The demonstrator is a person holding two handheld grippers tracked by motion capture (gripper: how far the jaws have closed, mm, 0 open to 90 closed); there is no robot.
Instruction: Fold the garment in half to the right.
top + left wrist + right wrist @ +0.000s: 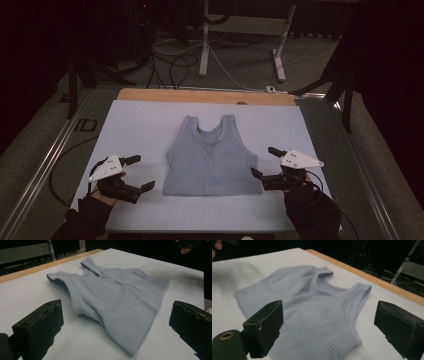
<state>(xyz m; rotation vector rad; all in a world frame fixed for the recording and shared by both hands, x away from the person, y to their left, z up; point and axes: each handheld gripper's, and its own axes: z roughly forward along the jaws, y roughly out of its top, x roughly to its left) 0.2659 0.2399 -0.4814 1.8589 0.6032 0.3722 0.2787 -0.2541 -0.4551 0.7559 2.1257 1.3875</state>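
A pale blue sleeveless top lies flat in the middle of the white table sheet, straps toward the far edge. My left gripper rests open on the sheet to the left of the hem, apart from the cloth. To the right of the top, my right gripper stands open with nothing between its jaws. The left gripper view looks across the top from its hem corner. In the right gripper view the top lies just beyond the spread jaws, armhole nearest.
A wooden table edge runs along the far side of the sheet. Beyond it stand white desk legs and loose cables on the floor. Metal rails flank the table on both sides.
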